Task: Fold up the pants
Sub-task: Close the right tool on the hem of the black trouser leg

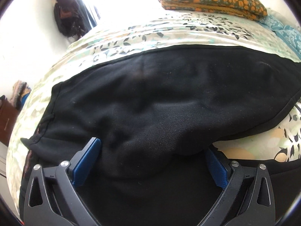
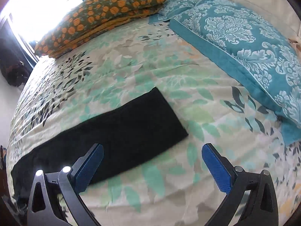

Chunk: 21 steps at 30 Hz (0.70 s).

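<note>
Left gripper point(image 1: 153, 156): jaws spread wide, black fabric bulged between blue pads point(image 1: 88, 160); no pinch seen, right fingertip partly hidden under cloth fold. Right gripper point(image 2: 152, 162): jaws spread wide, nothing between pads, held over bare bedsheet point(image 2: 131, 60) just beside leg end. Black pants point(image 1: 169, 98) laid across leaf-print bedsheet, waistband toward left gripper, leg end squared off in right wrist view. Orange-flowered folded quilt point(image 2: 105, 13) and teal damask pillow point(image 2: 240, 43) noted at far end of bed.

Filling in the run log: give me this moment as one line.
task: fold pants | left gripper: open, over pants | right gripper: open, empty, above bedsheet by pant leg end | pants flat on bed
</note>
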Each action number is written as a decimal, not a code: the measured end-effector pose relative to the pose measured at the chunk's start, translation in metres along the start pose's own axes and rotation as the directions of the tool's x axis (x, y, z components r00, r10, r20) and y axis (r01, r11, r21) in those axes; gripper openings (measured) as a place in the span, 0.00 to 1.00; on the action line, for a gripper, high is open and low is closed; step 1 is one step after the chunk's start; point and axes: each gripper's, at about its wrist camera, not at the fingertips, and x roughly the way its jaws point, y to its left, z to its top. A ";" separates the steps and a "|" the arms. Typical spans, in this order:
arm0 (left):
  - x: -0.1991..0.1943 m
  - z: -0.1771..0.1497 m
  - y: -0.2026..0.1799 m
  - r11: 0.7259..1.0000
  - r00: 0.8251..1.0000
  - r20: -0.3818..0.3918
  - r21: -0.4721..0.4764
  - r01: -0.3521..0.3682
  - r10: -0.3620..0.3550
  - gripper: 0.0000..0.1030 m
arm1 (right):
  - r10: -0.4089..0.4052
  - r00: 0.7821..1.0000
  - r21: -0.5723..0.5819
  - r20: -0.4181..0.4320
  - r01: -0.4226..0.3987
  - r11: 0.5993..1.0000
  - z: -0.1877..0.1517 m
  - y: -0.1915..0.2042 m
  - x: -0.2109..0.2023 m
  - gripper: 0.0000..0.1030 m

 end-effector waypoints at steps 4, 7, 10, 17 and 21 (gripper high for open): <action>0.002 -0.001 -0.001 1.000 1.000 0.018 0.003 -0.012 0.012 1.00 | -0.046 0.998 -0.015 -0.034 0.046 0.999 0.045 0.011 0.059 1.00; 0.008 0.003 -0.002 1.000 0.999 0.028 0.004 -0.019 0.019 1.00 | -0.124 0.991 -0.073 -0.041 0.121 0.990 0.059 0.023 0.096 1.00; 0.007 0.001 -0.003 1.000 0.999 0.035 0.004 -0.022 0.022 1.00 | -0.148 0.987 -0.069 -0.065 0.144 0.987 0.067 0.021 0.118 0.99; 0.007 0.002 -0.004 1.000 0.999 0.033 0.008 -0.028 0.028 0.99 | -0.003 1.000 -0.064 0.005 0.004 0.998 0.046 0.022 0.065 0.07; 0.007 0.003 -0.006 0.999 0.999 0.027 0.019 -0.043 0.042 1.00 | 0.129 0.986 -0.155 0.102 -0.112 0.982 -0.007 0.039 -0.030 0.07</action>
